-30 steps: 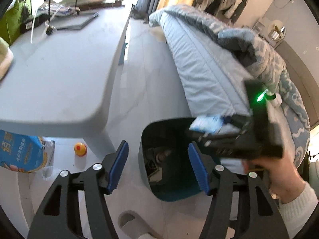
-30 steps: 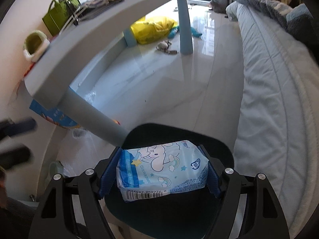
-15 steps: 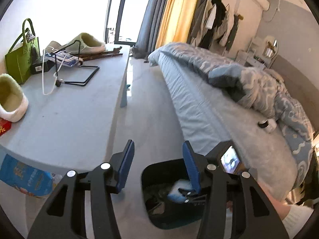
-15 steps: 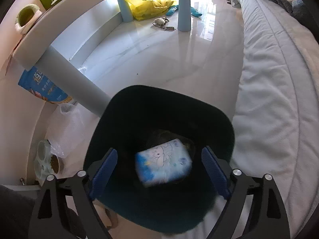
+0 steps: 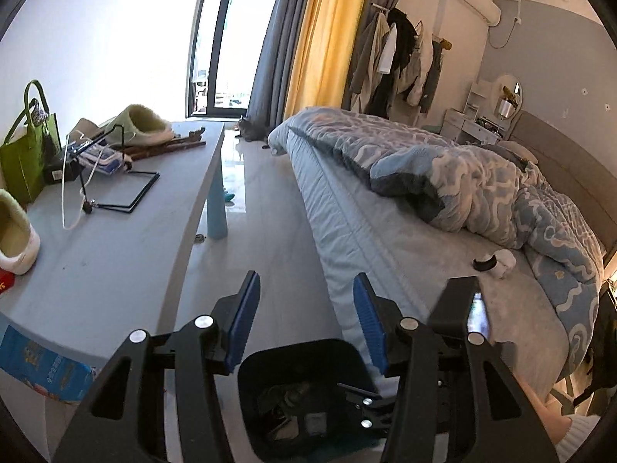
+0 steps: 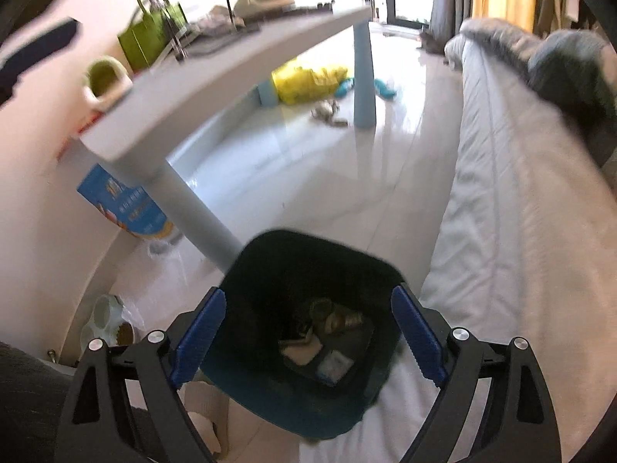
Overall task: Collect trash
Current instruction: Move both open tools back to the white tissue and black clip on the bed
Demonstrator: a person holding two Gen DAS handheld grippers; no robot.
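The smooth grey desk [image 6: 216,88] stands left of the dark, rounded-square plastic trash bin [image 6: 270,397]. Inside lies a small blue-white soft packet [image 6: 334,366]. Both the left hand-held gripper [image 5: 304,328] and right hand-held gripper [image 6: 308,332] gape wide, empty.

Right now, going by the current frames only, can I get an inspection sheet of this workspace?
Surface: grey table, glossy pale floor.
Job's things: dark trash bin on the floor beside the bed; tissue pack lies inside among other scraps.
Clutter: slippers, green bag, black wire stand on table.
Grippers: left gripper open, empty; right gripper open, empty, above bin.
Cables: white cord on table.
Surroundings: curtains, hanging clothes, yellow bag under table.
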